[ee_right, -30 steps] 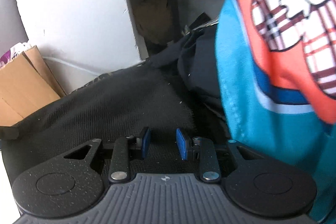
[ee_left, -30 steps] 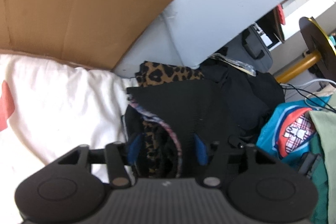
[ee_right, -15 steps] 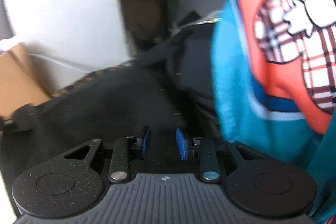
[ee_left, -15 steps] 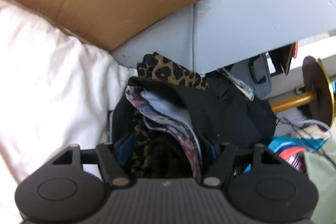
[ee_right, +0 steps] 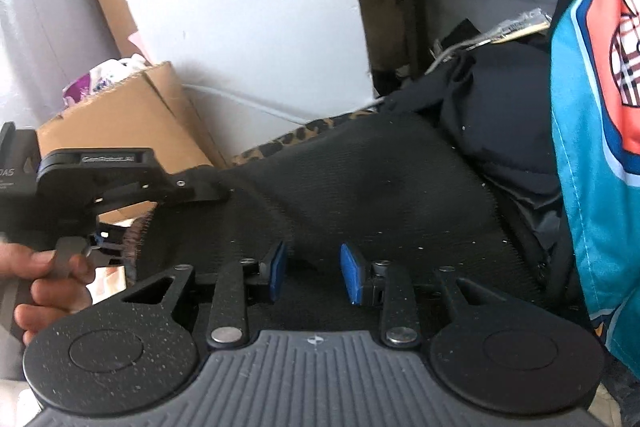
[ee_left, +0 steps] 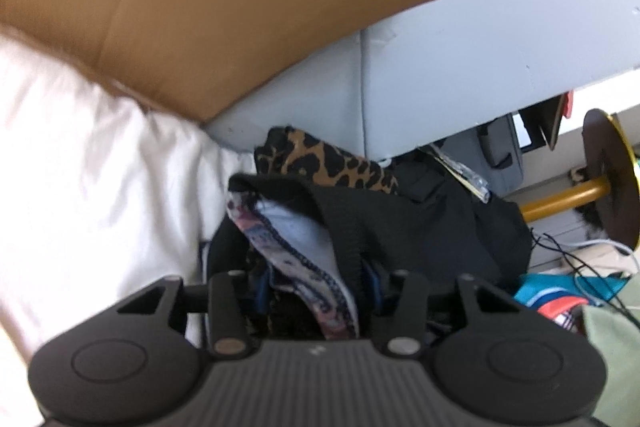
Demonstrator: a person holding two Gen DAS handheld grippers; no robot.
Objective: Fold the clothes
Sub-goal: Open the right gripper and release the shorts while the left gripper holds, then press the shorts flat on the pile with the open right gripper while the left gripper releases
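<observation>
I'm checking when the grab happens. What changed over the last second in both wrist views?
The left tool has just been closing on the bunched edge of the black garment, whose patterned lining now shows. It also came into the right view, gripping that cloth. The right tool stayed open above the garment. The blue printed shirt stayed put.

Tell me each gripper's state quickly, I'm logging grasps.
Left gripper: jaws just closing, pinching the black garment.
Right gripper: open, holding nothing.

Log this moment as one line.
left hand-held gripper: closing on black garment edge | right hand-held gripper: open over it
</observation>
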